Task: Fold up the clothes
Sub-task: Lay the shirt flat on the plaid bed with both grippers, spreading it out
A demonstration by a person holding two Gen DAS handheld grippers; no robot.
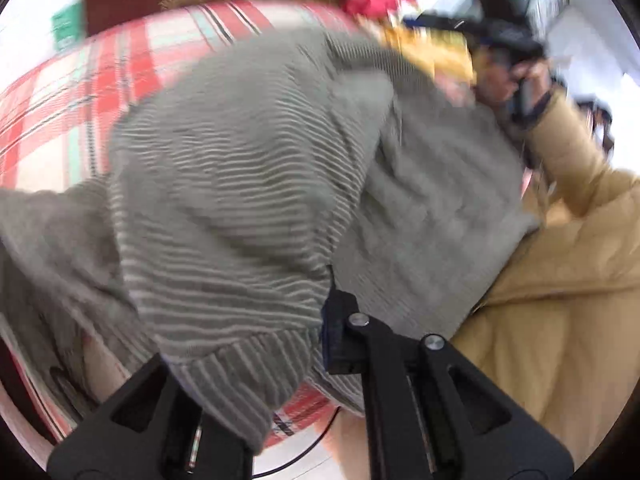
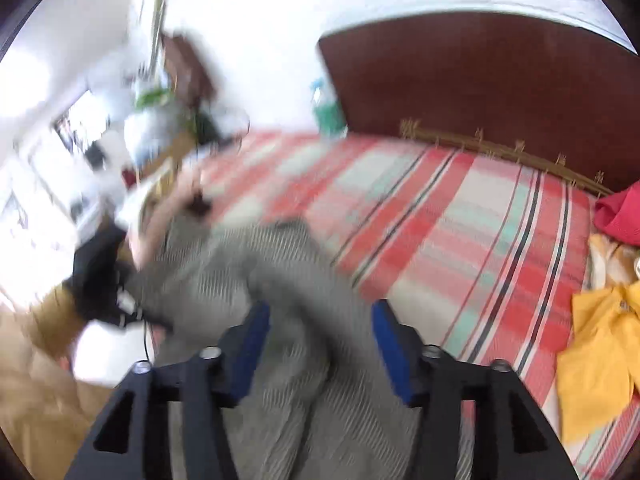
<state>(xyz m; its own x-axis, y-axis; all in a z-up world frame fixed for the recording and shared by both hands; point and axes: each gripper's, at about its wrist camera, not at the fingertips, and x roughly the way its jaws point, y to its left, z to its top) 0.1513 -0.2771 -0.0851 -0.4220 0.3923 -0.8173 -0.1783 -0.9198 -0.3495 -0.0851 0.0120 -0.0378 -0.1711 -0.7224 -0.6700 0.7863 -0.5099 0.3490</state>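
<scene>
- While your left gripper (image 1: 320, 320) is clamped shut on a bunched edge of the grey striped sweater (image 1: 248, 168), most of the garment hangs and drapes loose over the plaid bedspread (image 1: 80, 92), so a hard pull could drag the whole thing askew instead of laying a clean fold
- Your right gripper (image 2: 320, 344) stands open, its blue pads (image 2: 250, 352) either side of the sweater's fabric without pressing it; if you close where you are, I judge you would catch a thick, twisted wad and not a single edge
- Both views are smeared with motion, so you cannot tell exactly which part of the sweater the left holds; it looks like the ribbed hem, and if it is a cuff instead the fold will come out lopsided
- Because the sweater lies at the near side of the bed, close to your tan jacket (image 1: 560, 300), slack fabric could slide off the edge toward you
- Mind the yellow garment (image 2: 600, 344) and the red cloth (image 2: 620, 216) by the headboard (image 2: 480, 88): a wide sweep with the sweater could drag them into the fold
</scene>
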